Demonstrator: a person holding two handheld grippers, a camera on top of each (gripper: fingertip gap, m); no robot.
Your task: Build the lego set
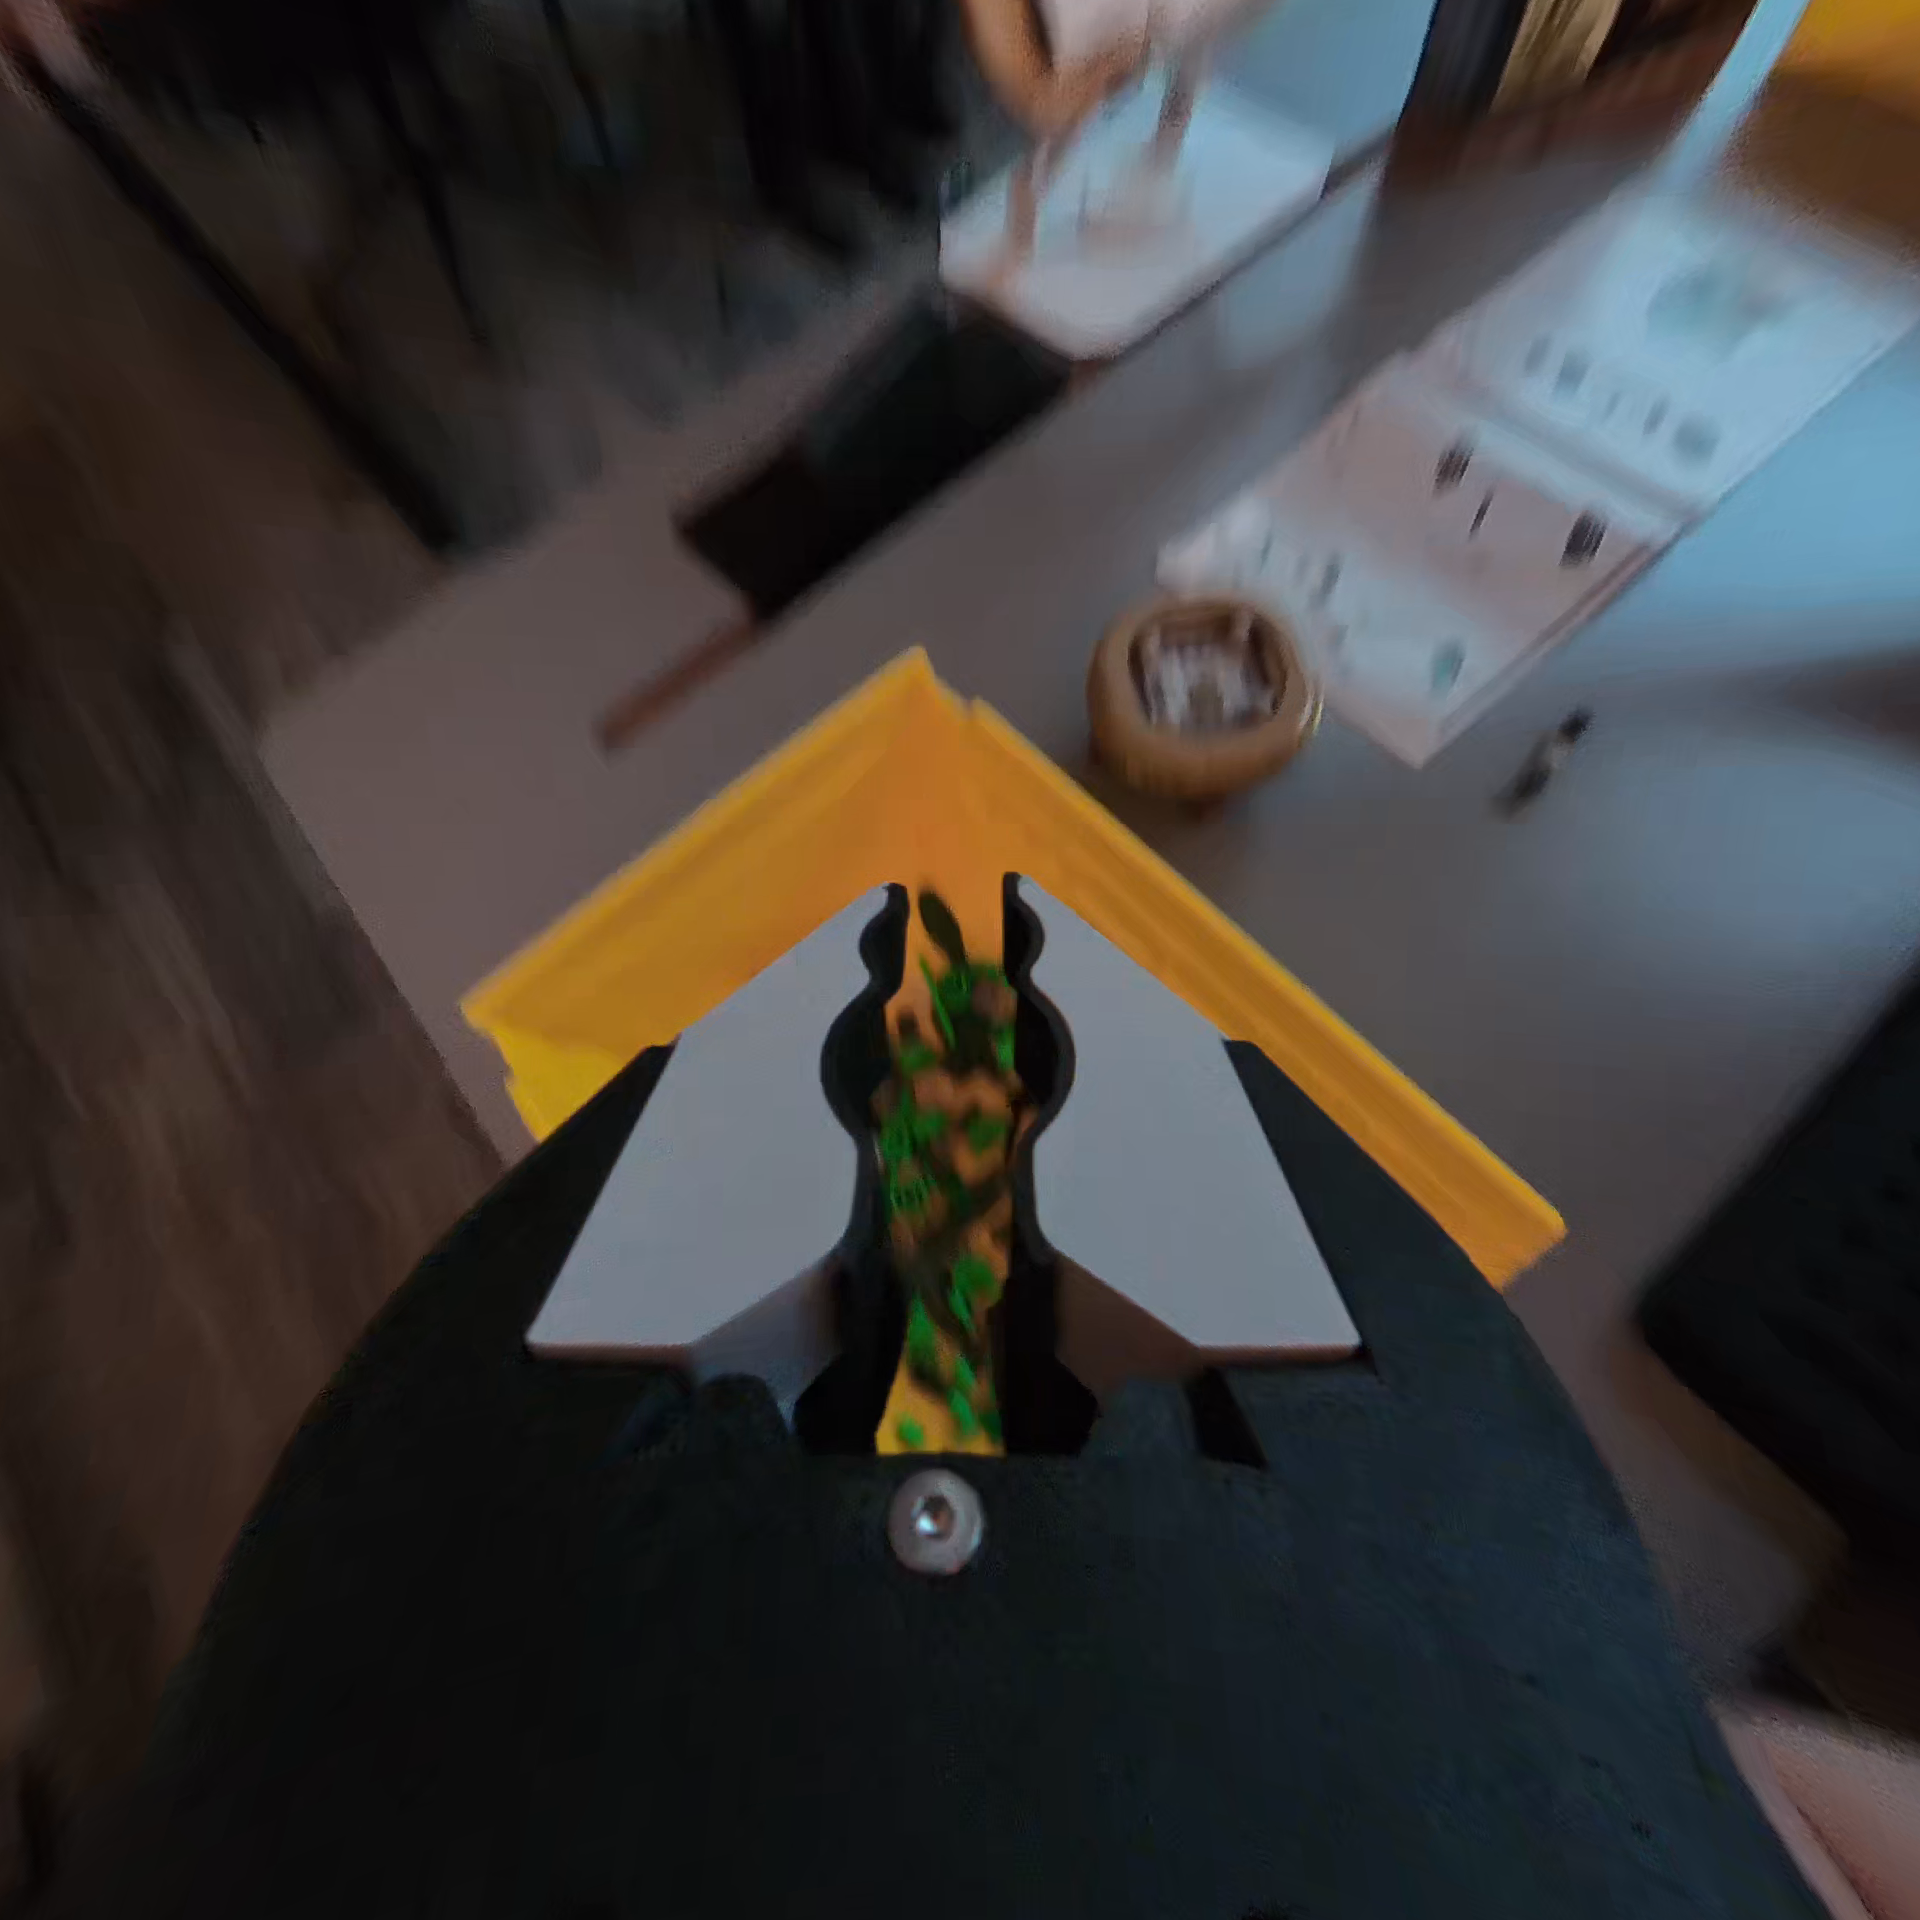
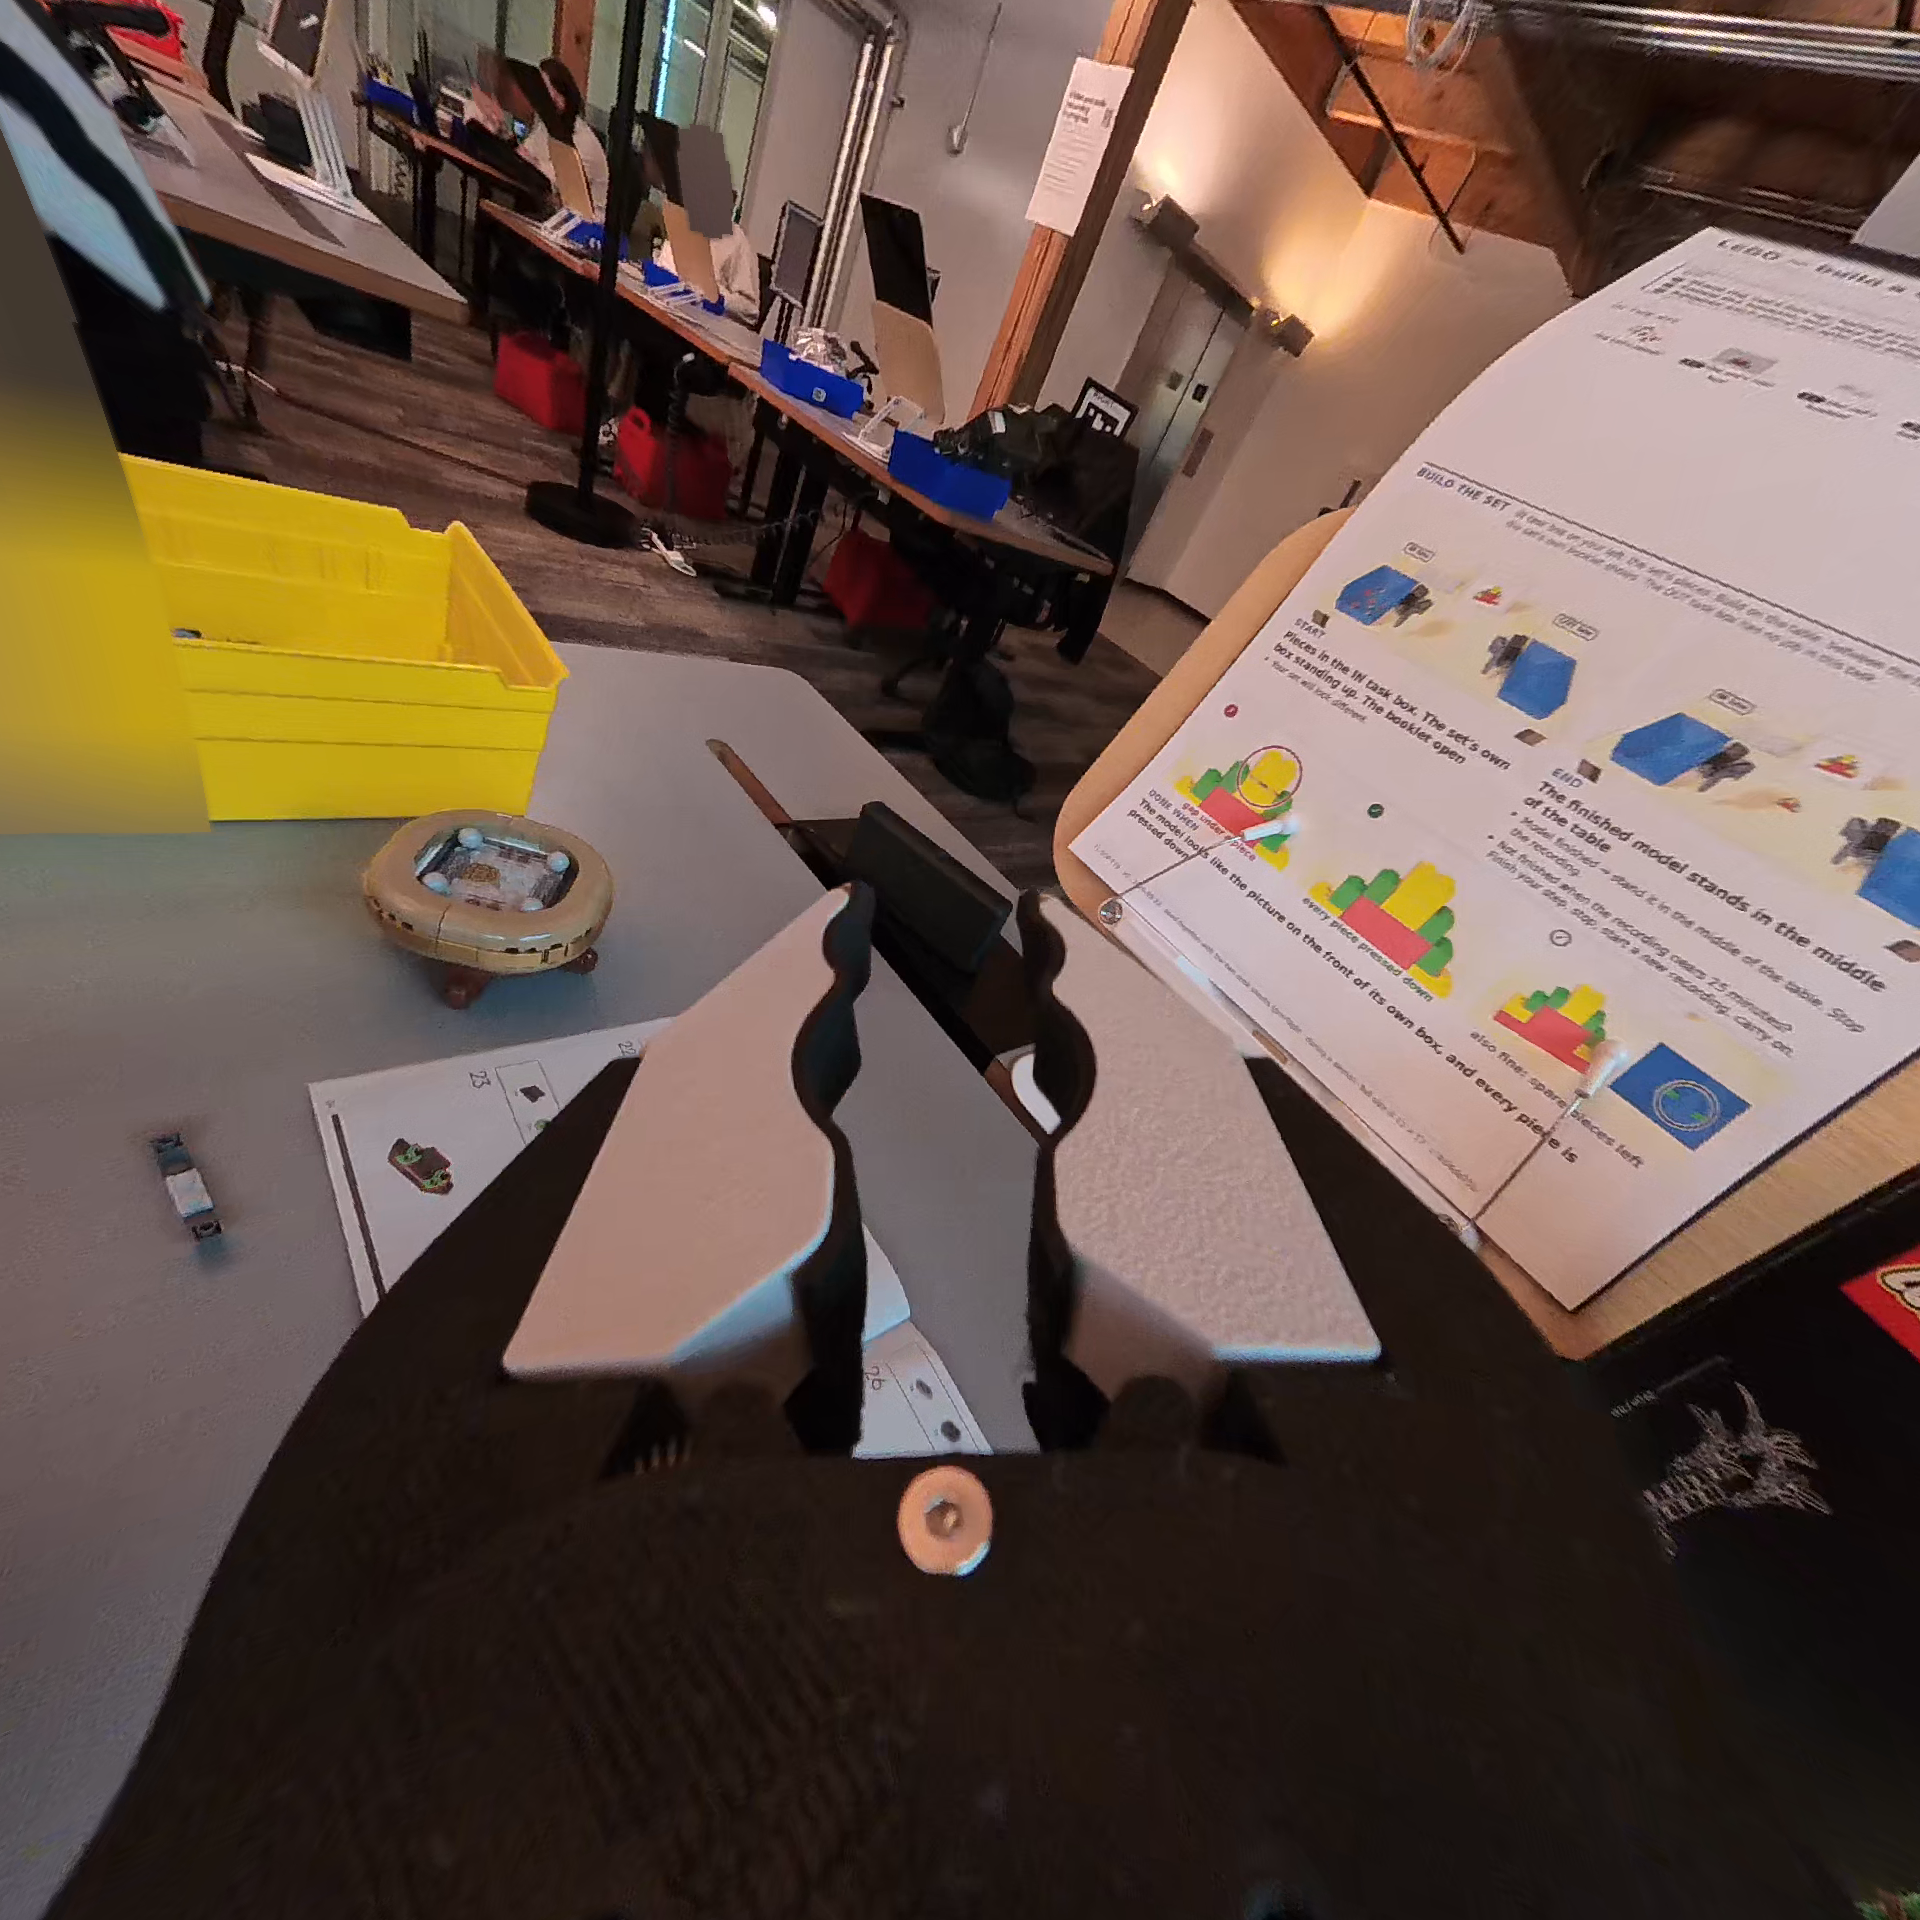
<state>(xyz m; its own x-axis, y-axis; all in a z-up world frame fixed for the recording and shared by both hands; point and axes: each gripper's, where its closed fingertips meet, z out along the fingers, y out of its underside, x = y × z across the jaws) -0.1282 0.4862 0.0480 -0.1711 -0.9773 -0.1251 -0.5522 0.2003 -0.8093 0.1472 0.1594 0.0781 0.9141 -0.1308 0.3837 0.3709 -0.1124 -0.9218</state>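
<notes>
The left wrist view is blurred by motion. My left gripper (image 1: 953,891) hangs over the corner of a yellow bin (image 1: 727,883), its fingers a narrow gap apart. Green and brown lego pieces (image 1: 940,1164) show through that gap, and I cannot tell whether any is gripped. A round tan lego model (image 2: 488,894) on dark feet stands on the grey table (image 2: 156,1403), and it also shows in the left wrist view (image 1: 1200,691). My right gripper (image 2: 940,904) is open and empty above the table's far edge.
The yellow bin (image 2: 343,665) stands at the back left. A small grey lego piece (image 2: 187,1184) lies loose at the left. The open booklet (image 2: 468,1132) lies under my right gripper. A printed instruction sheet (image 2: 1558,779) leans on a wooden board at the right, above a black box (image 2: 1766,1507). One gripper's finger ends stand about 45 centimetres off the other's. The left tips stand about 25 centimetres off the round tan lego model (image 2: 488,894). The left camera catches it too, in the left wrist view (image 1: 1231,678).
</notes>
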